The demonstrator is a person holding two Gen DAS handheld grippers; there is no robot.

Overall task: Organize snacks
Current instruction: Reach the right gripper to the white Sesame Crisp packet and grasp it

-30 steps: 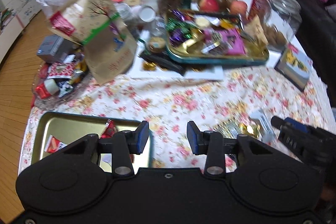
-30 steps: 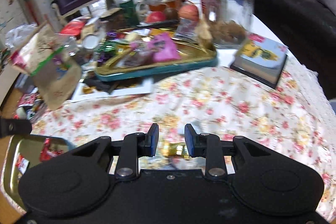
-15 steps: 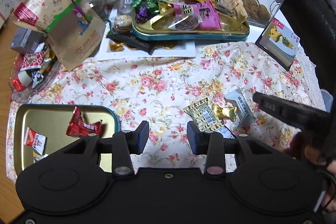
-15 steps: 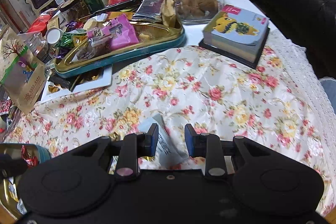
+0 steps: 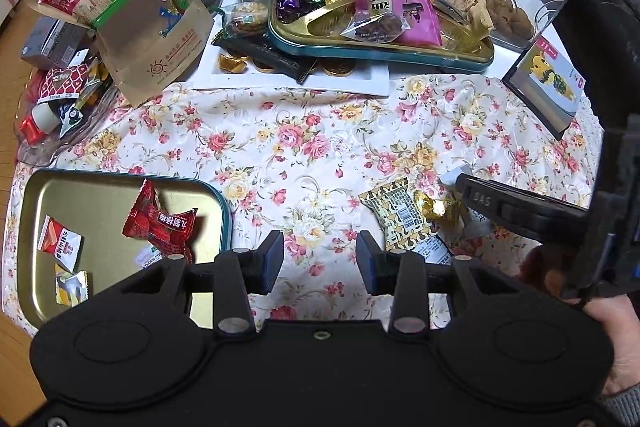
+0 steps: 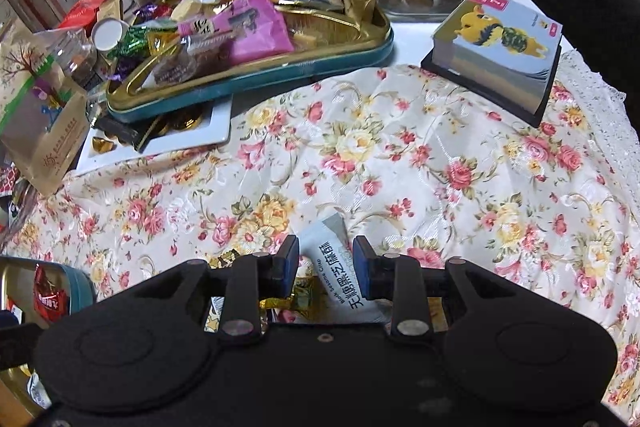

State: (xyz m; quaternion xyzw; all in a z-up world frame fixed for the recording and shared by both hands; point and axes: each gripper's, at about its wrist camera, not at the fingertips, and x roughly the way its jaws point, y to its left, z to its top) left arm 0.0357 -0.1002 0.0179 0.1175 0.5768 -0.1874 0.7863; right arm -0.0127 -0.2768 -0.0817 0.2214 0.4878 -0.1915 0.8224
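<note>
Below, right hand-held gripper [image 6: 326, 263] straddles grey packet [image 6: 340, 275].

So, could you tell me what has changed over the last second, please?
Both grippers tipped down toward the floral cloth. The right gripper came down over the grey sesame crisp packet, which now lies between its jaws, not yet gripped. The left gripper remains open and empty. The snacks in the near tin tray and on the cloth have not moved.

Black hand-held gripper [image 5: 320, 259], blue pads [image 5: 275, 259], silver screws.
</note>
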